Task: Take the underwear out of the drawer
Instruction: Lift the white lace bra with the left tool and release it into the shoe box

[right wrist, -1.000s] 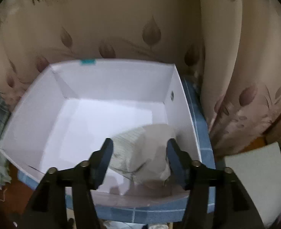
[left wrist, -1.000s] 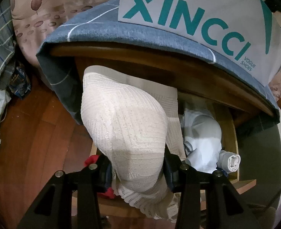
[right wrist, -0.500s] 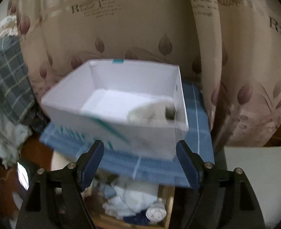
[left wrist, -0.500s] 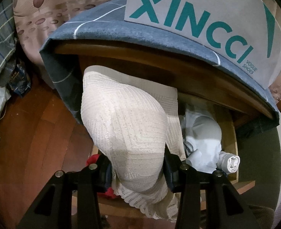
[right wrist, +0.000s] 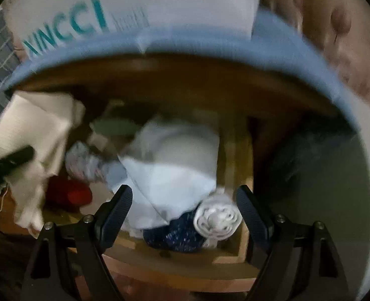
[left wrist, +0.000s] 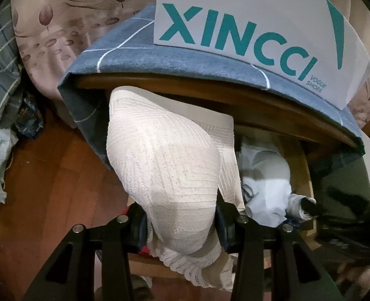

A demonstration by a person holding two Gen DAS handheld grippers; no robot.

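**A:** Where does it stand?

**B:** The left gripper has its jaws clenched on a cream, ribbed-knit piece of underwear with a lace hem, held up in front of the open wooden drawer, clear of the other clothes. The right gripper hangs over the drawer with its jaws opening and nothing pressed between them.

**A:** What lies beneath the right one?

**B:** A pale blue-white folded garment, a tight white roll of fabric just beside it near the drawer's front right corner, and a dark navy speckled piece tucked under both. A red item sits further left. That view is blurred, so I can't say for sure which of these is underwear.

**A:** How should the pick go?

**B:** Probably choose one piece only. The white roll is compact and sits by the jaw on that side; centre the jaws on it, come straight down, and close across its round body instead of its end, so it doesn't unroll. Keep off the drawer's side wall.

**A:** And the left?

**B:** Hold its grip and stay out of the right gripper's way. The white cardboard shoe box with teal lettering, on the blue-grey checked cloth covering the tabletop above the drawer, looks like the place for it.
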